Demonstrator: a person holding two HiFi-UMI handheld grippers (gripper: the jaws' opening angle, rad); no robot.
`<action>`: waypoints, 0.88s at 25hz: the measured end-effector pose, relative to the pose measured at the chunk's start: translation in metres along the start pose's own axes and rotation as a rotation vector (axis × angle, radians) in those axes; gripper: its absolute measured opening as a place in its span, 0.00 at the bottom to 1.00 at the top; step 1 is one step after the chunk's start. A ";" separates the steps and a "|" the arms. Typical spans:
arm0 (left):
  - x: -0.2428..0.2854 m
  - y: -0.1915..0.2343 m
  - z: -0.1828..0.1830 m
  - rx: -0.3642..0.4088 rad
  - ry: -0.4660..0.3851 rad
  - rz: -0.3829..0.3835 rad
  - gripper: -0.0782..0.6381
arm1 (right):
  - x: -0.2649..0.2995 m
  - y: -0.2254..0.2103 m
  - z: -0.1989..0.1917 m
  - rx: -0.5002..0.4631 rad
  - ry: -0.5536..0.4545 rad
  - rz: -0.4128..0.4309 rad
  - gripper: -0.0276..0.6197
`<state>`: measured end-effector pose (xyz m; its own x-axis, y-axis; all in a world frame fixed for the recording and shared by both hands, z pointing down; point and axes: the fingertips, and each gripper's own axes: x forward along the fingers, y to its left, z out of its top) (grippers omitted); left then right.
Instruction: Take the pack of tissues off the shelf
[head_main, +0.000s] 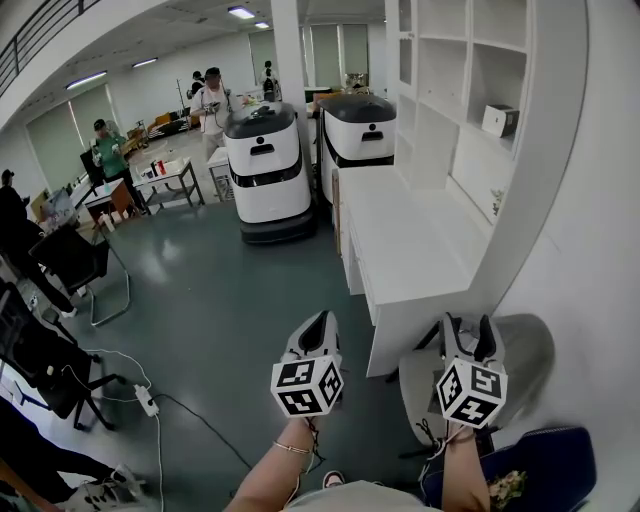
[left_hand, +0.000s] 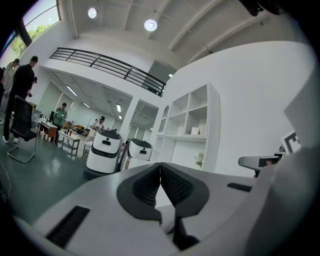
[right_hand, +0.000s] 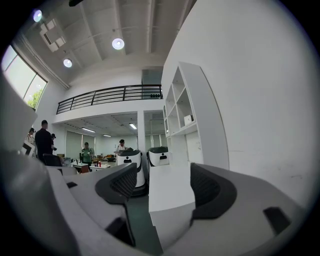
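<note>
left gripper (head_main: 320, 318): it is hovering low in front of the person, and its two jaws are pressing together with nothing between them.
right gripper (head_main: 468, 326): it is hovering beside the left one. its jaws are standing well apart and are holding nothing. only the far white counter (head_main: 400, 240) is showing through the gap.
pack of tissues (head_main: 500, 120): it is sitting in a compartment of the white shelf unit (head_main: 535, 160), above the counter and well apart from both grippers. it is looking like a small white box, too small for reading any print.
done so far: nothing yet, as i am judging. the pack is resting on the shelf untouched.
left to do: the person is needing to come near the shelf, bring the open right gripper around the pack, close on it and draw it out.
grippers, counted: two, one closed and one open.
packs of tissues, counted: one.
small plant (head_main: 497, 203): one, in the compartment below the pack.
white wheeled robots (head_main: 265, 170): two, standing side by side on the floor at the far end of the counter.
grey chair (head_main: 520, 350): one, just under the right gripper.
people (head_main: 105, 148): at least four, standing far away.
</note>
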<state>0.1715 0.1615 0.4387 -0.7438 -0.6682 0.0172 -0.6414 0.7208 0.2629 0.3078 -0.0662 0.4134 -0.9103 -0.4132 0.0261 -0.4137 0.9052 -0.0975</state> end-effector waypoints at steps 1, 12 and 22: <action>0.001 0.006 0.001 0.001 0.001 0.000 0.13 | 0.002 0.003 -0.001 0.001 -0.001 -0.006 0.57; 0.010 0.056 0.010 0.007 0.003 -0.016 0.13 | 0.017 0.018 -0.014 -0.009 0.008 -0.088 0.68; 0.057 0.084 0.004 -0.005 0.016 -0.013 0.13 | 0.068 0.017 -0.023 -0.009 0.023 -0.118 0.68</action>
<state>0.0748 0.1848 0.4575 -0.7322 -0.6805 0.0292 -0.6501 0.7110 0.2680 0.2386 -0.0761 0.4362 -0.8552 -0.5148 0.0598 -0.5182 0.8512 -0.0832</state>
